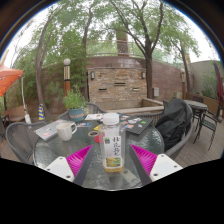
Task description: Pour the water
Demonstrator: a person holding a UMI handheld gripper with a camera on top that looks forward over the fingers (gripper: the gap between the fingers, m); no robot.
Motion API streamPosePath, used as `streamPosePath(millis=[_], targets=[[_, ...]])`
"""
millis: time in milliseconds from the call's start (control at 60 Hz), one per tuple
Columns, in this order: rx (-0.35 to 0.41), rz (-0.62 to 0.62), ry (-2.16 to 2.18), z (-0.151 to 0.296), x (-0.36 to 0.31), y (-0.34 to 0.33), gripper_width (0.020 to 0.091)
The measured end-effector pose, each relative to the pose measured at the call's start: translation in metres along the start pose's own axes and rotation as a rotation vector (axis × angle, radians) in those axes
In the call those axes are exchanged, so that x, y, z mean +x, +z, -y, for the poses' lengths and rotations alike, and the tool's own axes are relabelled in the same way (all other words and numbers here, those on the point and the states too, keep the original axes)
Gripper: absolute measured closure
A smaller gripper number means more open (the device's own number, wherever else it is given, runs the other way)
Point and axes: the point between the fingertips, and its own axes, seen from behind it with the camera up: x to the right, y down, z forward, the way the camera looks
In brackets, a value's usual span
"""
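Glass table (60,150) bore a white mug (66,130) at far left; gripper (112,160) fingers clamped a labelled bottle (112,148).

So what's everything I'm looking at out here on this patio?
Bottle: one, yellowish drink with a white cap and label, between the fingers on the glass table.
Mug: one, white, on the table beyond the fingers.
Glass table: one, round, clear.
Potted plant: one, green, behind the mug.
Black bag: one, on a chair beside the table.
Metal chairs: several, dark, around the patio.
Stone wall: one, brown, under the trees.
Fingers: two, pink pads, flanking the bottle; contact unclear.
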Motion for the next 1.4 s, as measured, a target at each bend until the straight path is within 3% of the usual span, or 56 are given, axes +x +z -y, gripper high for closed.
streamPosePath(millis=[150, 283, 317, 350, 367, 550, 650, 700, 783, 967, 1067, 1133, 1250, 1400], targets=[[0.036, 0.004, -0.004, -0.015, 0.005, 0.063, 0.0285], [0.1, -0.005, -0.004, 0.002, 0.003, 0.088, 0.029], [0.124, -0.007, -0.009, 0.008, 0.002, 0.093, 0.0324], [0.132, -0.006, -0.021, 0.011, 0.001, 0.097, 0.048], [0.127, -0.011, -0.026, 0.009, 0.002, 0.099, 0.0496], [0.163, 0.006, -0.018, 0.013, -0.01, 0.107, 0.0531], [0.142, 0.024, -0.012, 0.013, -0.015, 0.113, 0.0555], [0.119, 0.007, -0.013, 0.012, -0.014, 0.119, 0.0614], [0.038, -0.029, -0.042, 0.011, -0.009, 0.13, 0.065], [0.082, -0.152, -0.605, 0.103, -0.044, 0.165, 0.0651], [0.093, -0.166, -1.074, 0.127, -0.105, 0.19, 0.0651], [0.12, -0.153, -1.351, 0.119, -0.14, 0.221, 0.0652], [0.061, -0.175, -1.867, 0.104, -0.181, 0.253, 0.0654], [0.048, -0.214, -2.285, 0.109, -0.197, 0.271, 0.0653]])
